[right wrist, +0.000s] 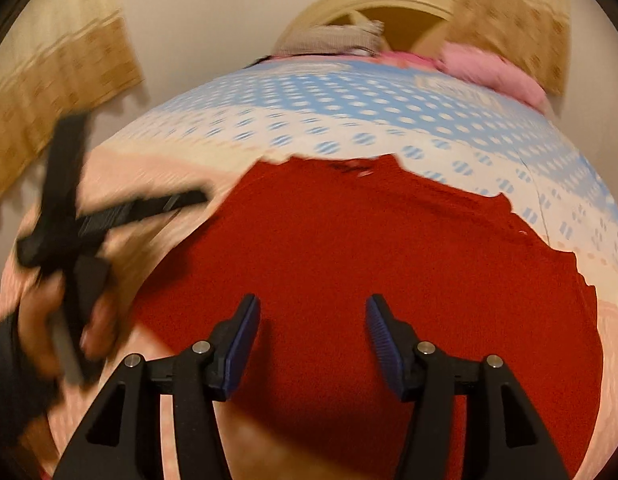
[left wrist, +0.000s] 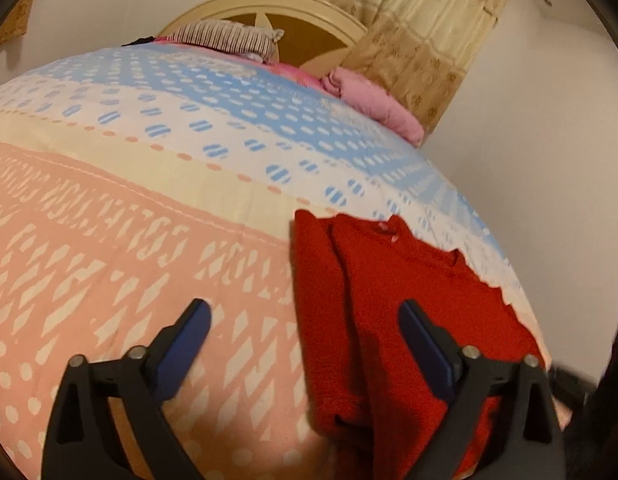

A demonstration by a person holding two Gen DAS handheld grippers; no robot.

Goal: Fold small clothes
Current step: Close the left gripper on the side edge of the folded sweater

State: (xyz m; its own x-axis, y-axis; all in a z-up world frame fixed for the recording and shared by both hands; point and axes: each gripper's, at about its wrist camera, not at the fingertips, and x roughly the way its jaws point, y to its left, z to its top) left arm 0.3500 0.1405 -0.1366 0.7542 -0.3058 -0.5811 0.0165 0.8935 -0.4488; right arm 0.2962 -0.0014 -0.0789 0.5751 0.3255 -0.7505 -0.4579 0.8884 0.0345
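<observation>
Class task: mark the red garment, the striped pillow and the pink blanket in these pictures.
red garment (right wrist: 349, 248): right wrist view, middle of its flat top layer.
striped pillow (left wrist: 225, 38): left wrist view, centre of its striped face.
pink blanket (left wrist: 373, 102): left wrist view, middle of the folded bundle.

Bedroom — bed (left wrist: 149, 184), headboard (left wrist: 269, 4)

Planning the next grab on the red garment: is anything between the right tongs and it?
Nothing visible. The right tongs hang open directly over the red garment, bare fabric between the pads. The left tongs sit off to the left.
</observation>
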